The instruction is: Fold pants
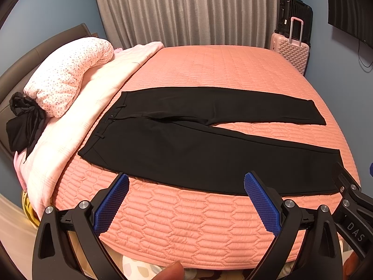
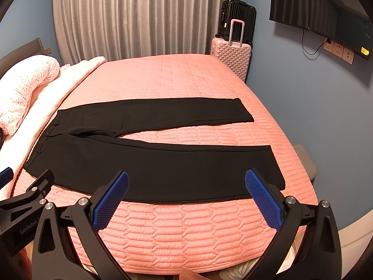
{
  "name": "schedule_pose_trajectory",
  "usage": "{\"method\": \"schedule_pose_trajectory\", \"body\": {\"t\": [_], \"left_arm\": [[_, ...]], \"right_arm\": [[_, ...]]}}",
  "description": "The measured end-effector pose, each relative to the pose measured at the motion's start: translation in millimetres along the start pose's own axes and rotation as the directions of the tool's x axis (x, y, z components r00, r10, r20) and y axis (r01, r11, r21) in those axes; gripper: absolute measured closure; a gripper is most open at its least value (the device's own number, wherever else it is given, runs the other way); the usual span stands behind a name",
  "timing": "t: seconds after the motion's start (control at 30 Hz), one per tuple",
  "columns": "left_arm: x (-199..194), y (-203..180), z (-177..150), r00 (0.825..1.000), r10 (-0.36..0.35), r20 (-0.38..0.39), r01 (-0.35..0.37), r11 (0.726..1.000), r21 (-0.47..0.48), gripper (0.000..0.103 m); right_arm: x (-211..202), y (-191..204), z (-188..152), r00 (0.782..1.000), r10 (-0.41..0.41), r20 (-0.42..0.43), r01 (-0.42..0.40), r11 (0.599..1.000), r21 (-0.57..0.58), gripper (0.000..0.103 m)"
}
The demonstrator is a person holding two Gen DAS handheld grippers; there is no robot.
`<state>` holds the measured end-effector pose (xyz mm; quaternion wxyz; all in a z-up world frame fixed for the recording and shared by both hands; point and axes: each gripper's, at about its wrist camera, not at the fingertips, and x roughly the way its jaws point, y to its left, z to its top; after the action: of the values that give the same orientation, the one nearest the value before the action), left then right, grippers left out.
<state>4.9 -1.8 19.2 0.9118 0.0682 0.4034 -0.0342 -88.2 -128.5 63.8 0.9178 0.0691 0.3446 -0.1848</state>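
Note:
Black pants (image 1: 186, 144) lie flat on the pink quilted bed (image 1: 209, 70), waistband at the left, the two legs spread apart toward the right; they also show in the right wrist view (image 2: 151, 163). My left gripper (image 1: 186, 180) is open and empty, hovering just in front of the near leg's edge. My right gripper (image 2: 186, 179) is open and empty, in front of the near leg toward its hem. The right gripper's body shows at the right edge of the left wrist view (image 1: 349, 193).
A pink dotted pillow (image 1: 67, 74) and pale blanket (image 1: 93, 107) lie at the bed's left with a black garment (image 1: 23, 126). A pink suitcase (image 1: 291, 51) and black suitcase (image 1: 295, 14) stand at the far corner. A TV (image 2: 321, 16) hangs on the right wall.

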Motion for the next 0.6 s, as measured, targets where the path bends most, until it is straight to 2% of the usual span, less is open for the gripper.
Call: {"method": "schedule_pose_trajectory", "body": {"t": [0.27, 0.4, 0.53, 0.6], "left_arm": [[3, 0, -3, 1.0, -0.002, -0.002, 0.002, 1.0, 0.002, 0.005], [12, 1, -5, 1.0, -0.017, -0.012, 0.017, 1.0, 0.001, 0.005], [25, 6, 0, 1.0, -0.028, -0.002, 0.028, 1.0, 0.013, 0.005], [35, 13, 7, 0.999, -0.049, 0.018, 0.049, 0.999, 0.004, 0.005]], "right_arm": [[4, 1, -1, 1.0, 0.004, -0.005, -0.004, 1.0, -0.006, 0.005], [13, -4, 1, 0.999, 0.031, -0.02, -0.031, 1.0, 0.001, 0.005], [30, -14, 9, 0.996, 0.088, -0.012, -0.088, 0.996, -0.026, 0.005], [52, -28, 21, 0.989, 0.146, -0.023, -0.147, 0.989, -0.023, 0.005]]}}
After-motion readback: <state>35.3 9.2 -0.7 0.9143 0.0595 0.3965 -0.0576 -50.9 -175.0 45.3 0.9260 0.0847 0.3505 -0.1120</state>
